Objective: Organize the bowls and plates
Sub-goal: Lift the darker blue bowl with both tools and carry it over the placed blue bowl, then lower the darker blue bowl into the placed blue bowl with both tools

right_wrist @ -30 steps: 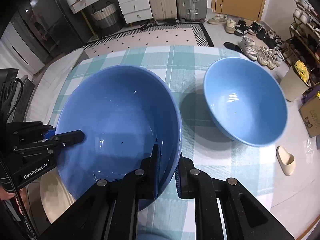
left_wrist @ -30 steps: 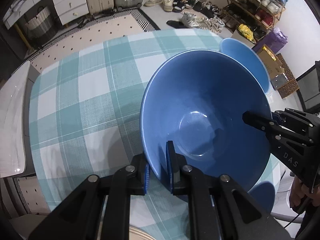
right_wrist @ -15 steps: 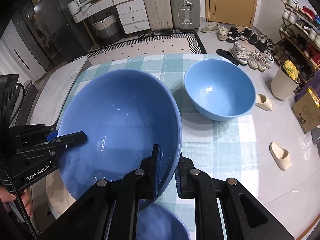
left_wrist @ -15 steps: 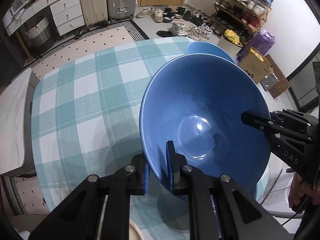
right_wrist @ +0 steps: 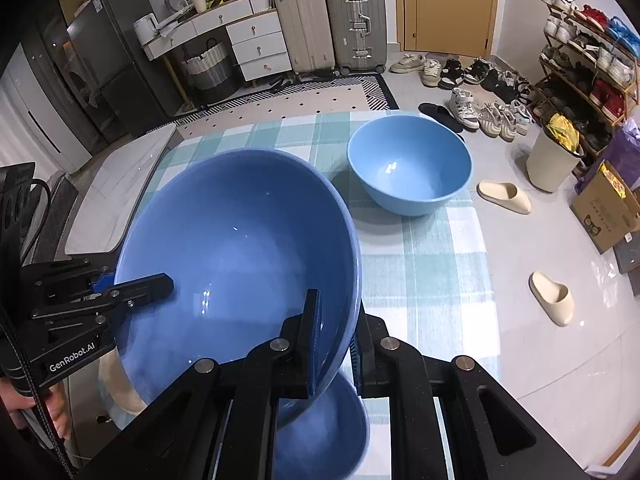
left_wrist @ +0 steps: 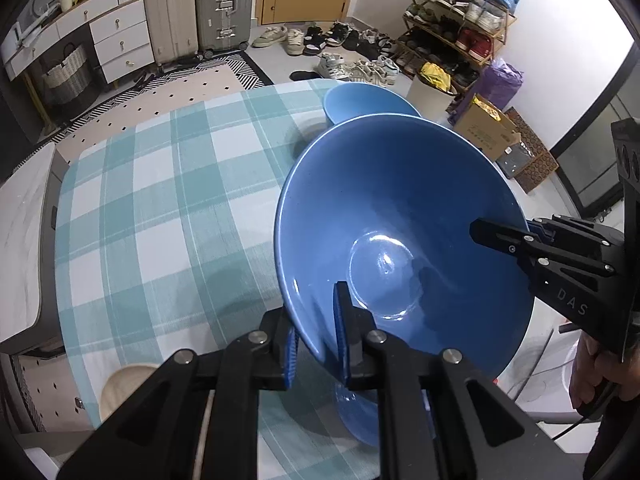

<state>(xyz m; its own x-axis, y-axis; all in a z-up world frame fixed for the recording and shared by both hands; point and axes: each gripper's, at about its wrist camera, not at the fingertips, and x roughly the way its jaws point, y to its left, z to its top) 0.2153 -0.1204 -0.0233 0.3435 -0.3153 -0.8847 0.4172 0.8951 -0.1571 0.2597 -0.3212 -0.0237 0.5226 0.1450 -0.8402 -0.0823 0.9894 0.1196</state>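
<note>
Item one: a large, deep-blue glazed ceramic bowl [left_wrist: 404,236], which we hold in the air above the table, tilted, with both tools at once. Our left gripper [left_wrist: 316,340] is clamped on the near rim, one finger inside the bowl and one outside. Our right gripper [right_wrist: 334,344] is clamped likewise on the opposite rim, its inner finger [right_wrist: 310,332] lying against the bowl's inside wall.

Item two: a lighter sky-blue round bowl [right_wrist: 408,164], standing upright on the far right part of the table, well apart from the held bowl; in the left wrist view only its far rim shows behind the held one.

Item three: a further blue bowl [right_wrist: 320,432], seen from above directly beneath the held bowl, near the table's front edge, and largely hidden by it and by our grippers.

Item four: a cream-coloured round plate [left_wrist: 124,384] at the near left edge of the table, partly covered.

Item five: the table itself, spread with a teal-and-white checked tablecloth [left_wrist: 160,200].

Surroundings: a pair of pale beige slippers [right_wrist: 548,296] on the white floor to the right of the table, and two silver hard-shell suitcases [right_wrist: 332,24] against the far wall.
</note>
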